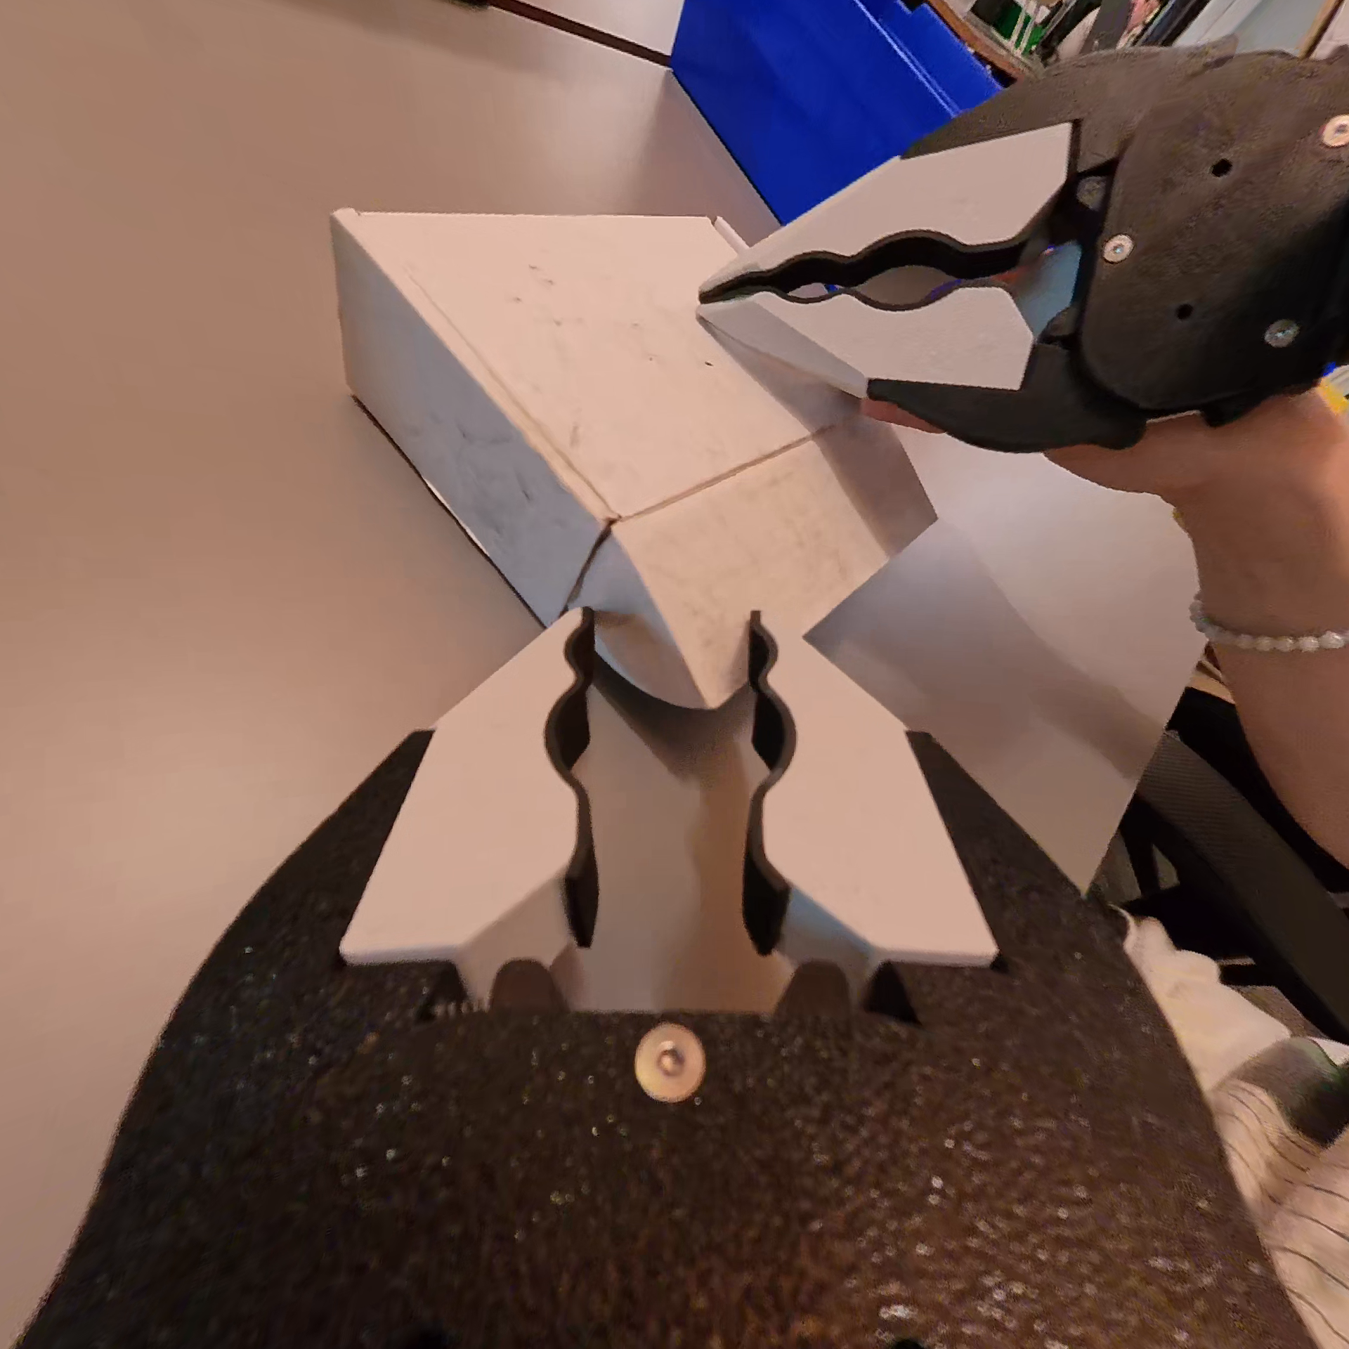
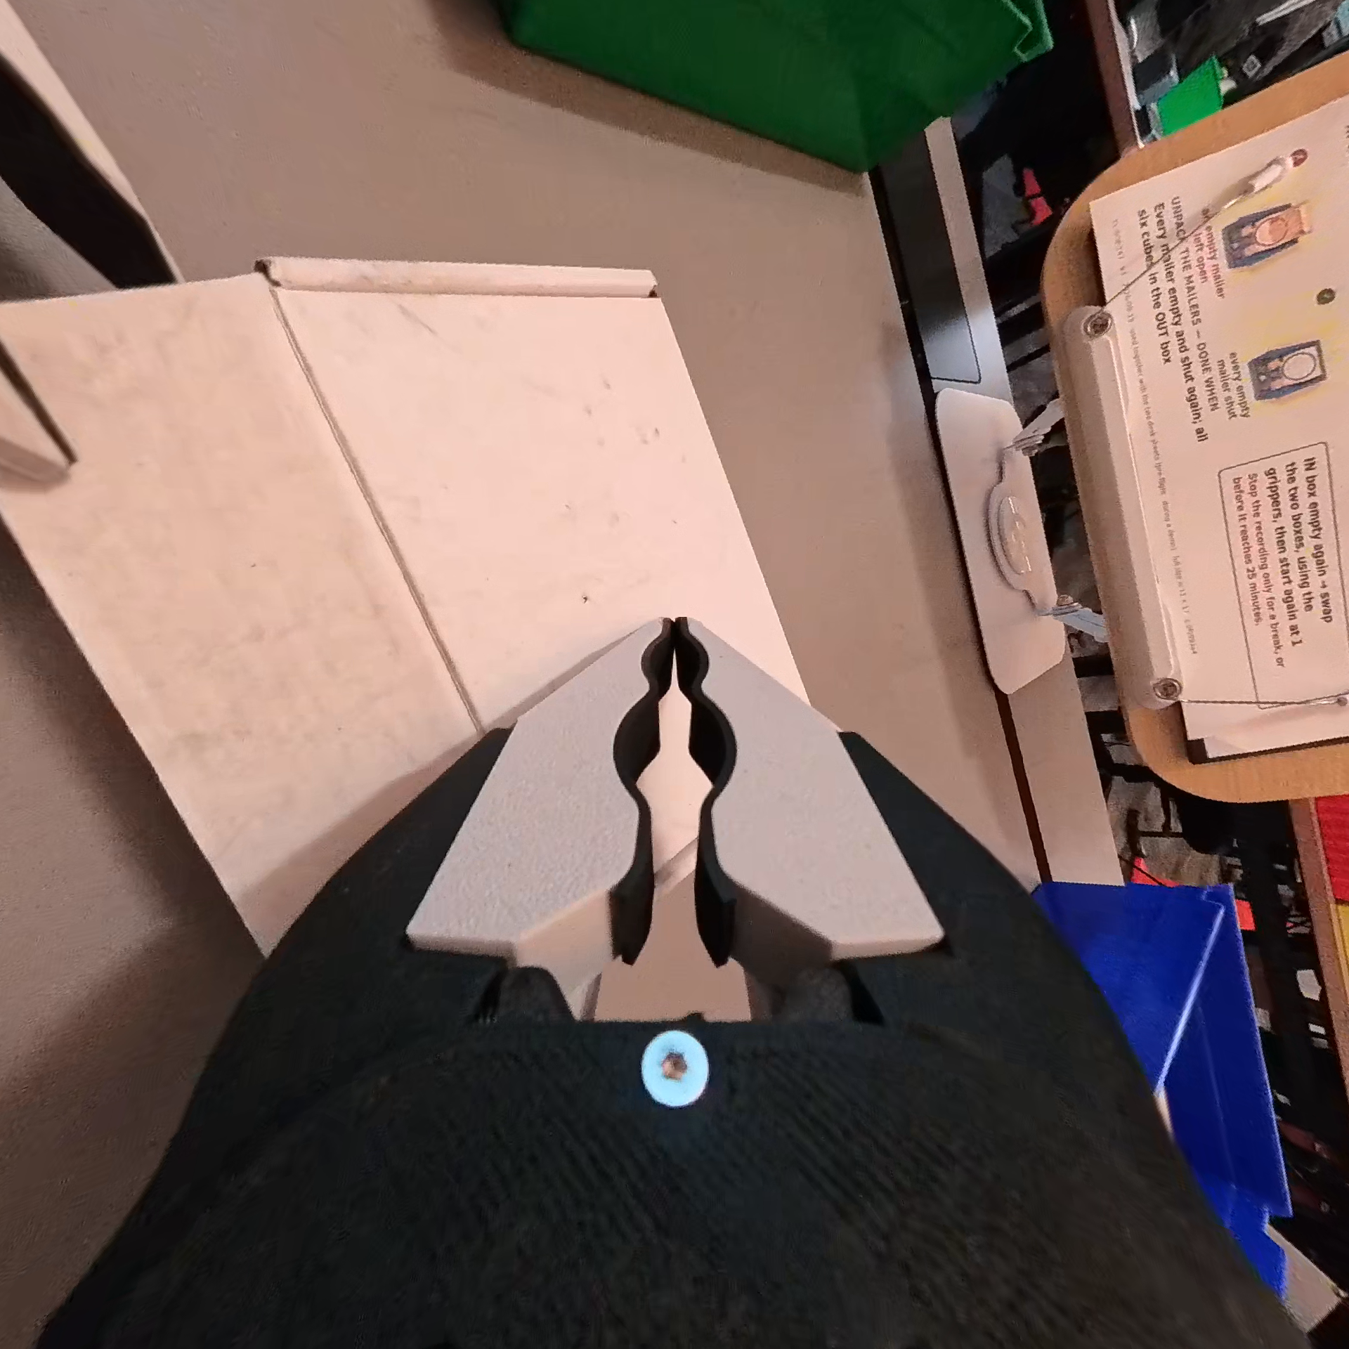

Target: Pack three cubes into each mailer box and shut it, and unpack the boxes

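A white mailer box [image 1: 584,350] lies on the beige table with its lid down. Its front flap [image 1: 730,555] sticks out towards me. My left gripper [image 1: 666,642] is open, and the flap's near corner lies between its fingers without being pinched. My right gripper [image 1: 712,296] is shut and empty, with its tips at the right edge of the lid. In the right wrist view the right gripper [image 2: 673,624] is shut just above the box lid [image 2: 511,438]. No cubes are in view.
A blue bin [image 1: 817,95] stands behind the box and also shows in the right wrist view [image 2: 1182,1036]. A green bin [image 2: 766,66] stands at the far table edge. A clipboard with a printed sheet [image 2: 1226,452] sits beyond the table [image 1: 182,511].
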A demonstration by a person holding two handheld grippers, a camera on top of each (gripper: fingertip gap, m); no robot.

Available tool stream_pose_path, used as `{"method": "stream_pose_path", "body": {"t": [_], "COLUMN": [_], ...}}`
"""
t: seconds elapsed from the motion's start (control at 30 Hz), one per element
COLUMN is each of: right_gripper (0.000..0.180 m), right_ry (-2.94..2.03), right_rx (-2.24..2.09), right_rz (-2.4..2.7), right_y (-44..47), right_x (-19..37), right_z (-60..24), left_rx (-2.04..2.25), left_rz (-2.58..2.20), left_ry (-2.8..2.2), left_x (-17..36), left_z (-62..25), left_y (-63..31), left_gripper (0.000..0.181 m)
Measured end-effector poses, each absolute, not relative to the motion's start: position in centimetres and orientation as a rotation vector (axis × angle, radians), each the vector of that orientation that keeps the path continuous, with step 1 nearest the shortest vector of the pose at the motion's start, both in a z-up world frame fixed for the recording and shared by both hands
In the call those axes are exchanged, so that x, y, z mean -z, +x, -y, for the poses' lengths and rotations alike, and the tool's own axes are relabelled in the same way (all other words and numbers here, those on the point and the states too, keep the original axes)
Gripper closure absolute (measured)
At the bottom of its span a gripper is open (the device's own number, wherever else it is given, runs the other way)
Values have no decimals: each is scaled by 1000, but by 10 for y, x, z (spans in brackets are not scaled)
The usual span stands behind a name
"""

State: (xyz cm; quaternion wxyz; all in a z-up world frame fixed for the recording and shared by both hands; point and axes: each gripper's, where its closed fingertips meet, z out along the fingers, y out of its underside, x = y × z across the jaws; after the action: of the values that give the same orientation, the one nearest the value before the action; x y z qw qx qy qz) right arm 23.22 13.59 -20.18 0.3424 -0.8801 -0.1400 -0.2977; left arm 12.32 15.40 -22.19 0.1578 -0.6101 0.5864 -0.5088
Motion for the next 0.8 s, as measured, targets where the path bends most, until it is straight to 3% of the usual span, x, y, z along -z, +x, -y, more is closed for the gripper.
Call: {"method": "stream_pose_path", "body": {"t": [0.3, 0.4, 0.47, 0.53, 0.67, 0.8], "right_gripper": [180, 180, 155, 141, 134, 139], "right_ry": [-2283, -2277, -2257, -2224, -2123, -2215], "right_rx": [782, 774, 746, 645, 485, 627], "right_rz": [371, 398, 272, 126, 160, 212], "right_y": [231, 229, 231, 223, 183, 176], "right_x": [201, 199, 185, 169, 163, 206], "right_z": [-136, -132, -119, -96, -51, -26], "left_rx": [1332, 1333, 1315, 1292, 1201, 988], "left_rz": [-1766, -1782, -1812, -1785, -1681, -1692], "left_ry": [-1663, -1656, -1626, -1577, -1407, -1205], "left_x": [226, 226, 224, 213, 175, 155], "left_z": [-157, -156, -157, -165, -192, -207], "left_y": [129, 126, 121, 117, 123, 153], "left_gripper": [142, 134, 128, 128, 143, 181]}}
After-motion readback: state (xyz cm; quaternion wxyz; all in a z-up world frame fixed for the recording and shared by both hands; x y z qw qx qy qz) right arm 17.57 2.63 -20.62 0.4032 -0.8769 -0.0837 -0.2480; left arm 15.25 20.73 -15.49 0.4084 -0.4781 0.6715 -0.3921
